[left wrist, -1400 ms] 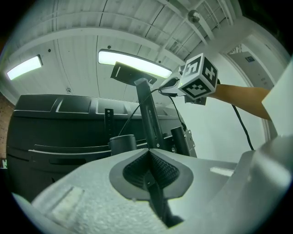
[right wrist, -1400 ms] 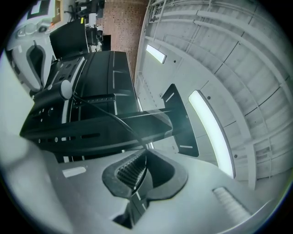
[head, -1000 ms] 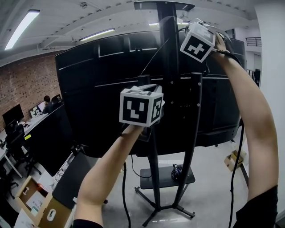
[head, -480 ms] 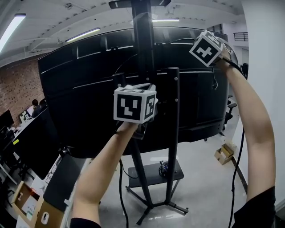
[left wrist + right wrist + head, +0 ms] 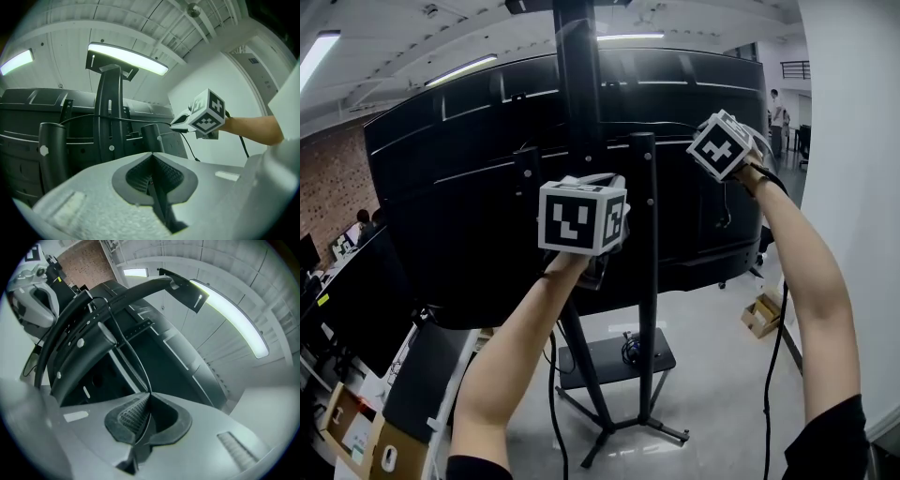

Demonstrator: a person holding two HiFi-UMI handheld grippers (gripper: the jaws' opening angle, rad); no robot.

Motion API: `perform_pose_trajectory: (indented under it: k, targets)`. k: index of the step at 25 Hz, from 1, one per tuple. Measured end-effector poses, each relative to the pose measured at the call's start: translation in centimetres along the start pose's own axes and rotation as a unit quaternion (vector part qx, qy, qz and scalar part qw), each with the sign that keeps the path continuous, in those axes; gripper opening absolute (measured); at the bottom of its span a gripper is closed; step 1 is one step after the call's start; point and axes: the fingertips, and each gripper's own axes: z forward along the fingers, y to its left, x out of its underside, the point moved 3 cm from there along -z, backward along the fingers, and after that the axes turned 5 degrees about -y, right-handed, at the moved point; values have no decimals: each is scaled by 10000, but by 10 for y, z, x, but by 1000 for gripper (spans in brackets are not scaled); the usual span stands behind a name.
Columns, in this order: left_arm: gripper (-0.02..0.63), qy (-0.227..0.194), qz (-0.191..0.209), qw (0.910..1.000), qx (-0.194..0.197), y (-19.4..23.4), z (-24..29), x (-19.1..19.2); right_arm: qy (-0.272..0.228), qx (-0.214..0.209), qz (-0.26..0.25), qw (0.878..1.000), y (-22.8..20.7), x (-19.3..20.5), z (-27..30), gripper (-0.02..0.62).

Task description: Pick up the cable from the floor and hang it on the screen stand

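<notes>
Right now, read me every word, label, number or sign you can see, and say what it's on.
No readable text in any view.
Marker cube on the left gripper: black-and-white pattern, no letters.
Marker cube on the right gripper: likewise a pattern only.
Cardboard box, lower left in the head view: pale sticker, too small to read.

I saw a small brown cardboard box [image 5: 761, 316] on the pale grey floor [image 5: 722, 375] at right, an open brown cardboard carton [image 5: 380, 448] lower left, and a red brick wall [image 5: 328, 178] far left.
</notes>
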Motion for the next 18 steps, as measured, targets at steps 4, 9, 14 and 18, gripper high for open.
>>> perform_pose_trajectory:
  k: [4, 9, 14, 18]
  targets:
    - [-2, 40, -53, 10000, -2, -6, 4, 4, -92, -215, 148, 9996, 21, 14, 5, 12]
    - [-2, 93, -90, 9999, -8, -14, 8, 11, -285, -278, 639, 9972, 40, 25, 2, 12]
    - [-2, 160, -154, 9997, -35, -20, 10, 18, -521, -471, 1417, 9874, 64, 26, 6, 12]
    - [-2, 192, -168, 9997, -64, -27, 9, 21, -687, -875, 2139, 9705, 91, 25, 12, 12]
